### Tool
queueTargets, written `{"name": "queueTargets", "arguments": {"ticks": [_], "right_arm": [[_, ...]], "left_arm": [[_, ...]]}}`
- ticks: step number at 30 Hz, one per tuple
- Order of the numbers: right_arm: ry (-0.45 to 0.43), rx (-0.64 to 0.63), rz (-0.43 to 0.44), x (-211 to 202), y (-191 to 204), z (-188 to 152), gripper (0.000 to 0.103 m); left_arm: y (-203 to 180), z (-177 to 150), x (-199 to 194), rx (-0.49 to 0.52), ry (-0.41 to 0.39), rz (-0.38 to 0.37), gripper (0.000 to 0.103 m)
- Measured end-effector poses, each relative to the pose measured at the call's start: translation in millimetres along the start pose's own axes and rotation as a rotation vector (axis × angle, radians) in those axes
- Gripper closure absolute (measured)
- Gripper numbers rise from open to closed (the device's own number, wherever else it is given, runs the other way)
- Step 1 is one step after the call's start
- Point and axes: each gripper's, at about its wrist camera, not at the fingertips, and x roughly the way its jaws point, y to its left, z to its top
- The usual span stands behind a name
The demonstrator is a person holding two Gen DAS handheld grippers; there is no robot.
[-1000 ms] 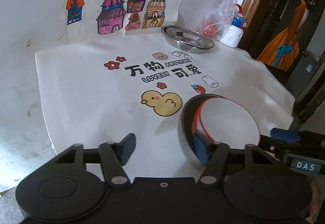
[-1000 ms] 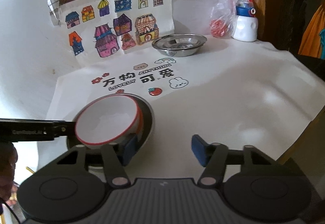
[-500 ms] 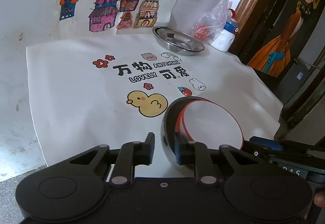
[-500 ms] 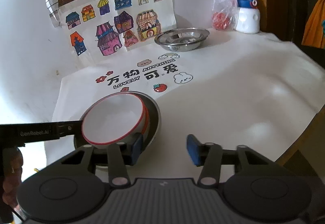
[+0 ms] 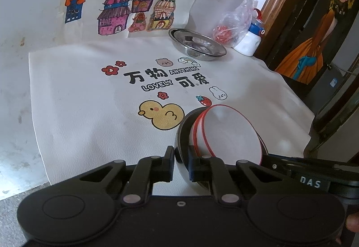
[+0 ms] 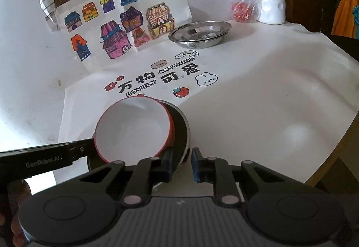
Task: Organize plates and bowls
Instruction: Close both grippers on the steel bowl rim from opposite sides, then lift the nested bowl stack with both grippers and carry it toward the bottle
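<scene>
A steel bowl (image 5: 182,132) holds a white bowl with a red rim (image 5: 226,132) nested inside it, tilted, near the mat's front edge. My left gripper (image 5: 181,158) is shut on the steel bowl's left rim. In the right wrist view the white bowl (image 6: 132,128) sits in the steel bowl (image 6: 182,126), and my right gripper (image 6: 182,160) is shut on that bowl's right rim. A stack of steel plates (image 5: 197,44) rests at the back of the mat, also seen in the right wrist view (image 6: 199,33).
A white printed mat (image 5: 89,94) covers the table. A plastic bag with red contents (image 5: 226,30) and a white bottle with a blue cap (image 5: 249,38) stand behind the plates. House drawings (image 5: 125,7) lean on the wall. The table edge (image 6: 332,157) drops off at right.
Both grippers were open a second ago and have closed on opposite rims of the steel bowl. The bowl stack now sits tilted and closer to the cameras.
</scene>
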Motion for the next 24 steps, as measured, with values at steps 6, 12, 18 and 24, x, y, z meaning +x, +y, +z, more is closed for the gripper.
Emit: {"name": "queueTargets", "arguments": {"ticks": [6, 12, 18, 24], "right_arm": [[-0.017, 0.021, 0.007, 0.5, -2.9, -1.2, 0.086], [-0.021, 0.033, 0.01, 0.2, -4.4, -0.4, 0.086], [-0.052, 0.067, 0.026, -1.1, -8.0, -5.5, 0.087], [-0.057, 0.064, 0.028, -1.1, -8.5, -5.2, 0.087]], "left_arm": [[0.5, -0.1, 0.3, -0.004, -0.001, -0.001, 0.091], [0.7, 0.1, 0.3, -0.004, -0.002, -0.002, 0.091], [0.0, 0.1, -0.6, -0.007, -0.004, 0.006, 0.091], [-0.7, 0.8, -0.6, -0.016, -0.004, 0.007, 0.092]]}}
